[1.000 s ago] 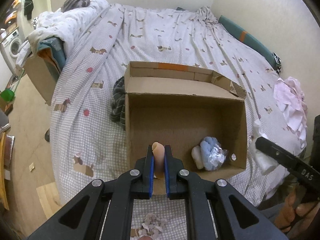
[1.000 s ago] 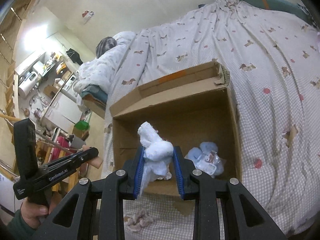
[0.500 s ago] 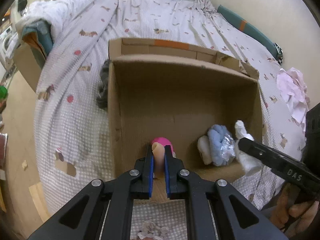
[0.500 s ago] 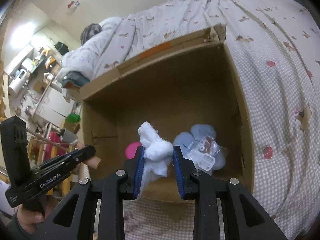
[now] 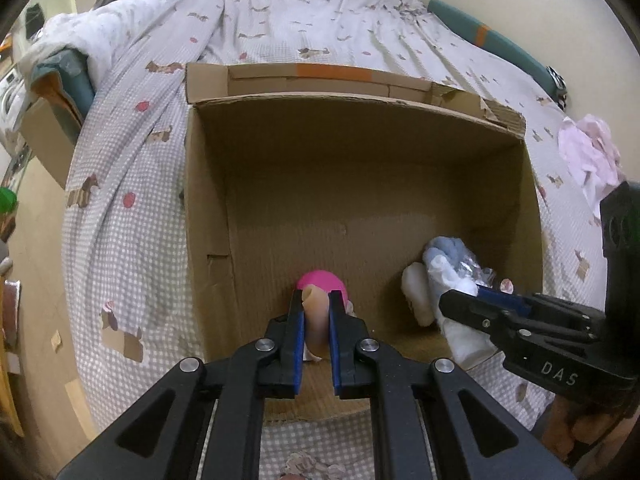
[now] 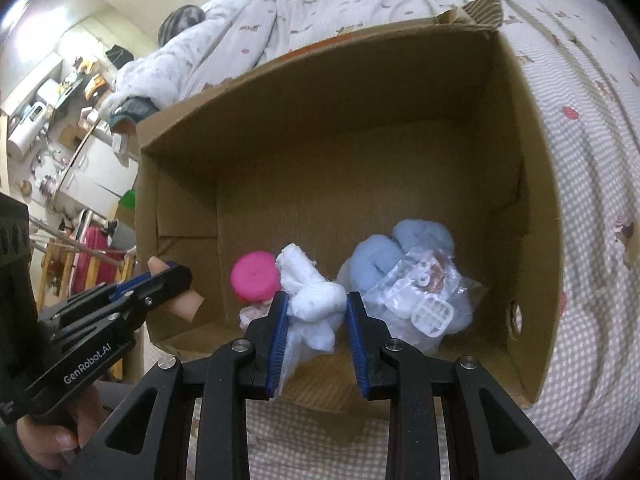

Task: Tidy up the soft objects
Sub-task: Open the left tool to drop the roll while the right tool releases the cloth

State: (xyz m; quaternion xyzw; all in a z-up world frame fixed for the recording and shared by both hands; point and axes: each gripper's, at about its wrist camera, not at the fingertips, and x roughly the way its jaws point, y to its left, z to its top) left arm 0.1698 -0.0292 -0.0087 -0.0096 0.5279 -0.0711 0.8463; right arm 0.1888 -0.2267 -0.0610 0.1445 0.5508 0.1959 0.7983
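**Both grippers loaded at the mouth of the box**

The left gripper pinches a beige, rolled soft piece between its blue pads, low in the centre of the left wrist view. It hangs over the near edge of the cardboard box, just in front of a pink round object on the box floor. The right gripper is clamped on a white knotted cloth bundle, lower centre of the right wrist view, also just inside the near rim.

At the right of the box floor lies a blue fabric bundle with a crinkled clear plastic packet on top of it. The box sits on a checked bedspread; pink clothing lies at the right edge of the left wrist view.

Judging by the hold, each piece is carried over its own bare patch of floor, beige left, white centre, so that they drop without piling up. Neither is released yet.
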